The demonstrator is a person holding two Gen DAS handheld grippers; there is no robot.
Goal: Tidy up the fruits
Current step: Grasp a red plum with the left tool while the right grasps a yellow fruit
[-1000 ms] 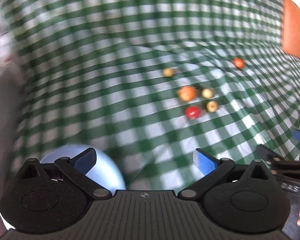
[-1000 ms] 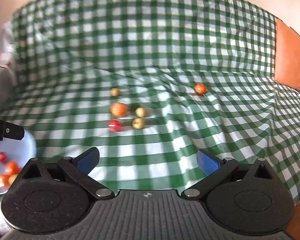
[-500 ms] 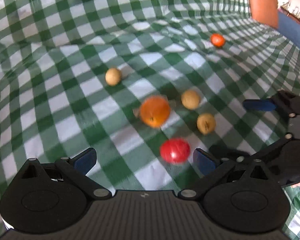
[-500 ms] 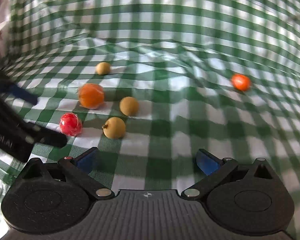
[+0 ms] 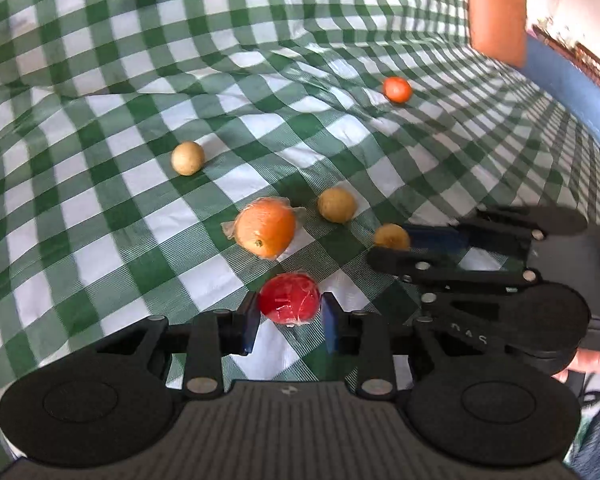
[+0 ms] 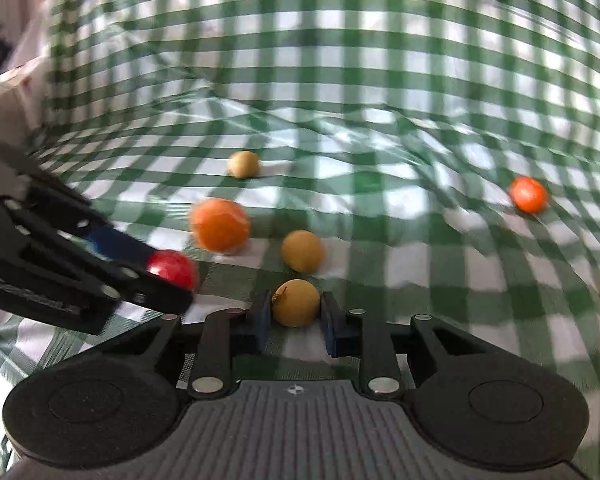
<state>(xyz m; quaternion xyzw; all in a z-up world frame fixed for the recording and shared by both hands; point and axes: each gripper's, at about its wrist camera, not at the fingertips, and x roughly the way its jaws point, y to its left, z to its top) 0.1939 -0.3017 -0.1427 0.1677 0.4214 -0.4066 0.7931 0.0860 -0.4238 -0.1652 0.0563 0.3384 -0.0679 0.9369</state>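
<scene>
Several fruits lie on a green-and-white checked cloth [image 5: 100, 184]. My left gripper [image 5: 287, 322] is shut on a wrapped red fruit [image 5: 289, 298], which also shows in the right wrist view [image 6: 172, 269]. My right gripper [image 6: 295, 322] is shut on a yellow fruit [image 6: 296, 307], partly seen in the left wrist view [image 5: 391, 237]. A large wrapped orange [image 5: 265, 227] lies just beyond. Two more yellow fruits [image 5: 337, 205] [image 5: 187, 157] and a small orange fruit [image 5: 397, 89] lie farther back.
The cloth is wrinkled, with a raised fold [image 5: 260, 64] behind the fruits. An orange cushion [image 5: 496, 12] and a blue surface [image 5: 568, 80] are at the far right. The right gripper's body [image 5: 480, 272] lies close beside the left one.
Both grippers have moved in low over the fruits and closed. The left one took the red fruit, the right one the nearest yellow fruit. The blue plate has left both views.
</scene>
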